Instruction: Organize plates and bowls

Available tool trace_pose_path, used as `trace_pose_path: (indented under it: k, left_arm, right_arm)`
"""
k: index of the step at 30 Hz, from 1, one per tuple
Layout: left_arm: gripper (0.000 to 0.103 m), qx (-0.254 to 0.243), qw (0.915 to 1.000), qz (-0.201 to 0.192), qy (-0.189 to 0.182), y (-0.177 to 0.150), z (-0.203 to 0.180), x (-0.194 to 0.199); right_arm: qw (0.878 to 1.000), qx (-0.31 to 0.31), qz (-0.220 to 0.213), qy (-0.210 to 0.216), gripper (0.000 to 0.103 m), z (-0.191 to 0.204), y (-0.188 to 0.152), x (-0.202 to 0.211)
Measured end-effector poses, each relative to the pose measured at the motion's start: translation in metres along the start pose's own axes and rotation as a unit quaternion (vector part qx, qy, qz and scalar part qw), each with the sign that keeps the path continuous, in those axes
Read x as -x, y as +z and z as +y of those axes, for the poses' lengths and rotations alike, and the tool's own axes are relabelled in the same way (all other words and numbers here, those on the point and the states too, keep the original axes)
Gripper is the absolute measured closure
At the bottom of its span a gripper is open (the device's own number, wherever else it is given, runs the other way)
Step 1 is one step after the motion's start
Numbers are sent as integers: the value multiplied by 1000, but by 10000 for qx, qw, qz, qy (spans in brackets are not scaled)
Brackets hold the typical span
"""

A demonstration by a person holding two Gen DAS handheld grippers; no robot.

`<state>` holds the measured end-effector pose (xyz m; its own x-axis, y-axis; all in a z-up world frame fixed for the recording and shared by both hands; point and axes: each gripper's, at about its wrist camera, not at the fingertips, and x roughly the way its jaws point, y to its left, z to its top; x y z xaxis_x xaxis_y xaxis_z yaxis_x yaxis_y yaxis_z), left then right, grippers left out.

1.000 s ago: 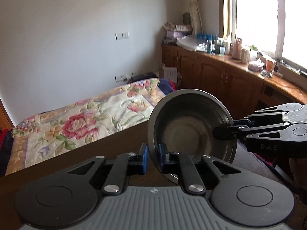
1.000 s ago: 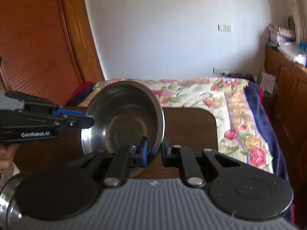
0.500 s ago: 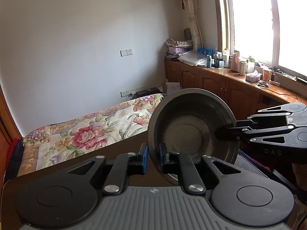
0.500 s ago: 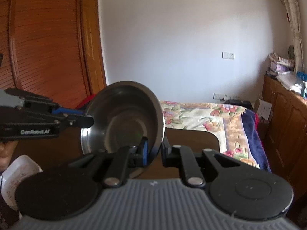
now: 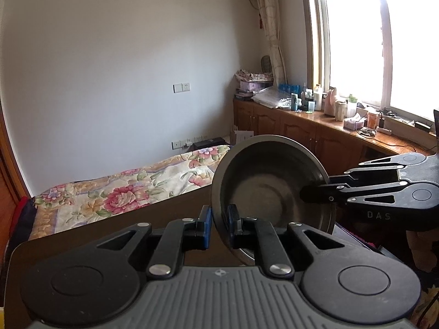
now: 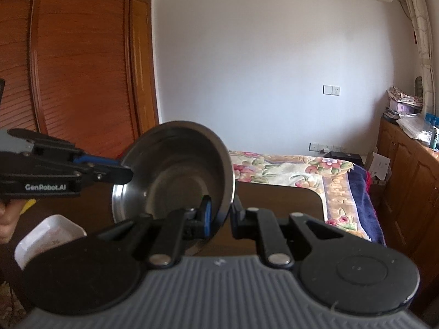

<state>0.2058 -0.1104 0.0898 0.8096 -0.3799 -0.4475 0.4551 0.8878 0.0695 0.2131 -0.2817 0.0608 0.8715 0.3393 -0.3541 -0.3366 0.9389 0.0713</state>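
Observation:
A steel bowl (image 5: 271, 189) hangs tilted on its edge above the brown table (image 5: 175, 208), held from two sides. My left gripper (image 5: 219, 216) is shut on the bowl's near rim, which runs between its blue pads. My right gripper (image 5: 304, 193) comes in from the right and clamps the opposite rim. In the right wrist view the same bowl (image 6: 175, 175) has its rim between the pads of my right gripper (image 6: 221, 209), while my left gripper (image 6: 126, 174) bites the rim from the left. The bowl's inside faces both cameras and holds nothing.
A white rectangular dish (image 6: 49, 235) sits on the table (image 6: 274, 192) at the lower left, with a hand (image 6: 6, 219) beside it. Beyond the table lies a bed with a floral cover (image 5: 115, 192). A wooden cabinet (image 5: 301, 128) with bottles runs under the window.
Both grippers have lifted the bowl, and both views now take in more wall and less table. The white dish has come into the right wrist view. Both grips are unchanged.

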Motion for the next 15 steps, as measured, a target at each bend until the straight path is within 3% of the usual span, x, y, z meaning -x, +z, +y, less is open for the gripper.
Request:
trace_pose_path:
  k: [15]
  left_arm:
    - [73,184,9996,-201,51,-38,3,42]
  right_arm:
    - [9996,152,51,223,87,16,-19,1]
